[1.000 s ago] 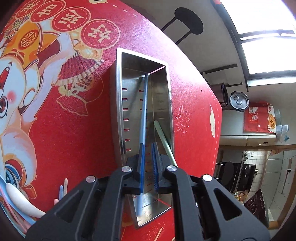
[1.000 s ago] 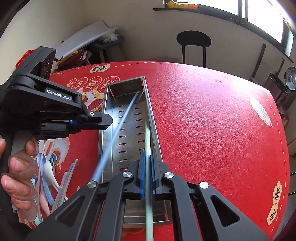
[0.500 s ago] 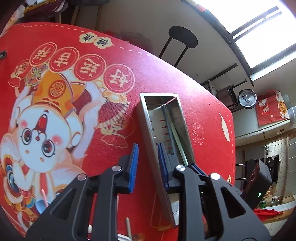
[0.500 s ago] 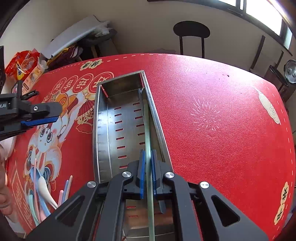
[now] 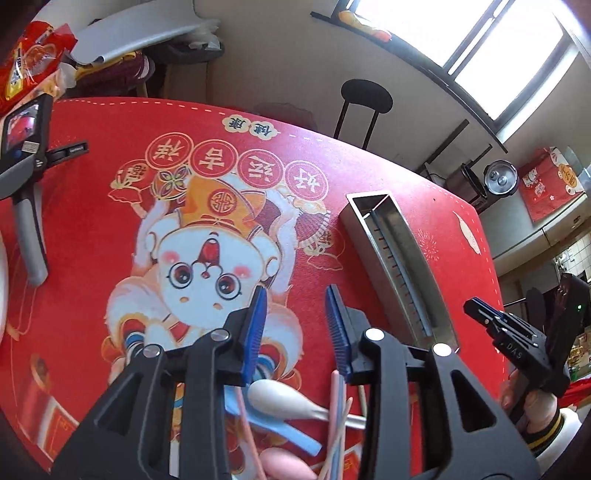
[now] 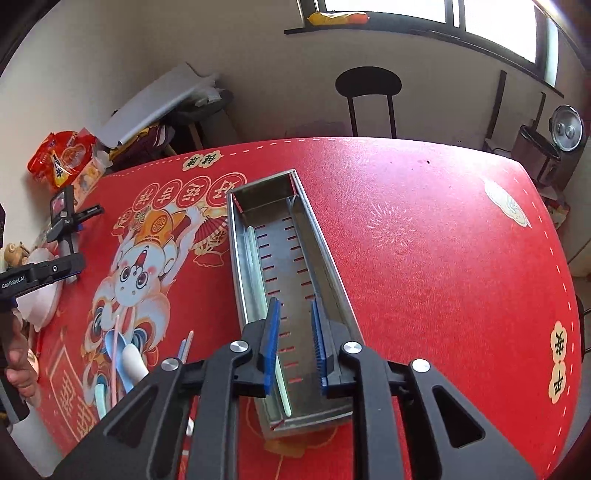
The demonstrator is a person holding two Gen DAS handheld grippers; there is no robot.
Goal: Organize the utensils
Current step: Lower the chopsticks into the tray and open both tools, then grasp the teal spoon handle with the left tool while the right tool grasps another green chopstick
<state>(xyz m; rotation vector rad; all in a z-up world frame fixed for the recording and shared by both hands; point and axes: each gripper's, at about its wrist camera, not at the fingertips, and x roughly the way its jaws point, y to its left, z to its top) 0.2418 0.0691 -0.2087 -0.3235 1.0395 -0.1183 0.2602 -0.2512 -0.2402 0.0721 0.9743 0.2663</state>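
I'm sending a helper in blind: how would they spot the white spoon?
On the red printed tablecloth, left of the long steel slotted tray, lies a loose utensil pile. The cream-white plastic spoon lies there among thin pink and blue chopsticks; its broad rounded pale bowl stands out.

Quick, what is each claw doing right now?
Left gripper: open, holding nothing.
Right gripper: open, holding nothing, above the metal tray.

- A red tablecloth (image 6: 424, 240) with a cartoon print covers the table.
- A black stool (image 6: 368, 86) stands at the far wall.
- Bright windows (image 6: 491, 22) run above a dark sill, far right.
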